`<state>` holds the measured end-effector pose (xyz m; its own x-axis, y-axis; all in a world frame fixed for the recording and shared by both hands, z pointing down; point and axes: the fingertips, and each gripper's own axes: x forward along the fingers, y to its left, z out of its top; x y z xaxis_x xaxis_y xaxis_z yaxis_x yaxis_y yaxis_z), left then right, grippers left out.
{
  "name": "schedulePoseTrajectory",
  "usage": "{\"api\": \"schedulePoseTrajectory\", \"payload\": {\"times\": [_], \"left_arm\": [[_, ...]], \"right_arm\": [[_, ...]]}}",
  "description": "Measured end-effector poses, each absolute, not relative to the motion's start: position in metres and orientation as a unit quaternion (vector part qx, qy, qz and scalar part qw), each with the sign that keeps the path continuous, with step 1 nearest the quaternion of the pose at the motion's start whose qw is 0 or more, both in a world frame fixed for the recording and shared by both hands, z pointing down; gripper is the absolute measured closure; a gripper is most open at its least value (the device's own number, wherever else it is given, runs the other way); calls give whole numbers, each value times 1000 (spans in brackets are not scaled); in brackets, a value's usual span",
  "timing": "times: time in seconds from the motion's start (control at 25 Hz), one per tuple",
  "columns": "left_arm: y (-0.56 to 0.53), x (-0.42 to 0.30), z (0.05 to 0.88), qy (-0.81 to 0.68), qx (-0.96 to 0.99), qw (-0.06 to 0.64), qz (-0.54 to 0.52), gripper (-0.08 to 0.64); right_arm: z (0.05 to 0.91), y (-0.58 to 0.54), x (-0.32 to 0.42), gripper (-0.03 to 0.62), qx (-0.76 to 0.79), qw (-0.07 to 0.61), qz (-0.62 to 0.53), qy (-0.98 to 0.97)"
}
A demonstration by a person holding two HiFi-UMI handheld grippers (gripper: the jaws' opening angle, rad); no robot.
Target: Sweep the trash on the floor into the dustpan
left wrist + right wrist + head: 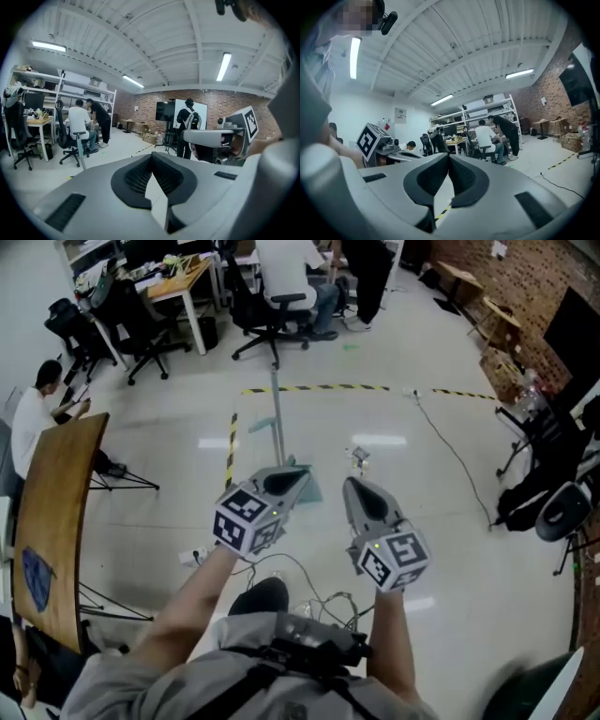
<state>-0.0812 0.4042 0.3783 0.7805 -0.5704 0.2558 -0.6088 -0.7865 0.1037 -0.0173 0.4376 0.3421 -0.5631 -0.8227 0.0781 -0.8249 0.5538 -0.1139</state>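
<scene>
Head view: early stage, by the look of it. Crumpled trash [358, 458] loose on the pale floor [422, 521], outside the long-handled dustpan [278, 418], which stands upright just to its left, teal pan partly hidden behind the left gripper [300, 474]. Nothing visibly swept in and no sweeping tool in hand, so apparently the whole sweep left to do. Left gripper view and right gripper view: both pairs of jaws pressed together at the tips, nothing between them, aimed out across the room rather than at the floor. Right gripper [353, 484] as bare as the left. Trash ahead of and below both pairs of jaws, nearer the right gripper's tip, touching neither. Dustpan handle beyond the left tip, untouched.
</scene>
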Motion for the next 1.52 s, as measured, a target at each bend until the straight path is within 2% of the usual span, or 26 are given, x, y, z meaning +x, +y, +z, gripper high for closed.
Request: {"api": "schedulePoseTrajectory", "payload": {"times": [0.24, 0.64, 0.8, 0.92, 0.96, 1.08, 1.24, 1.4, 1.52], "left_arm": [[327, -94, 394, -361, 921, 103, 103, 556], [173, -156, 465, -393, 903, 134, 112, 555], [129, -177, 468, -411, 894, 137, 113, 555], [116, -183, 473, -426, 885, 140, 125, 556], [110, -184, 476, -431, 882, 142, 128, 556], [94, -187, 489, -446, 872, 151, 136, 555], [74, -191, 504, -478, 850, 167, 147, 555], [64, -194, 510, -512, 825, 182, 156, 555], [66, -204, 516, -539, 803, 192, 165, 555]], "right_arm": [[351, 362, -24, 591, 442, 37, 64, -894], [396, 192, -100, 591, 380, 100, 76, -916], [396, 143, -116, 591, 371, 107, 76, -919], [402, 121, -122, 551, 353, 119, 79, -925], [406, 112, -125, 512, 345, 127, 82, -926], [427, 85, -131, 454, 320, 150, 86, -932], [452, 55, -140, 440, 274, 167, 91, -943], [468, 32, -150, 350, 230, 181, 96, -951], [486, 19, -165, 337, 201, 199, 92, -955]]}}
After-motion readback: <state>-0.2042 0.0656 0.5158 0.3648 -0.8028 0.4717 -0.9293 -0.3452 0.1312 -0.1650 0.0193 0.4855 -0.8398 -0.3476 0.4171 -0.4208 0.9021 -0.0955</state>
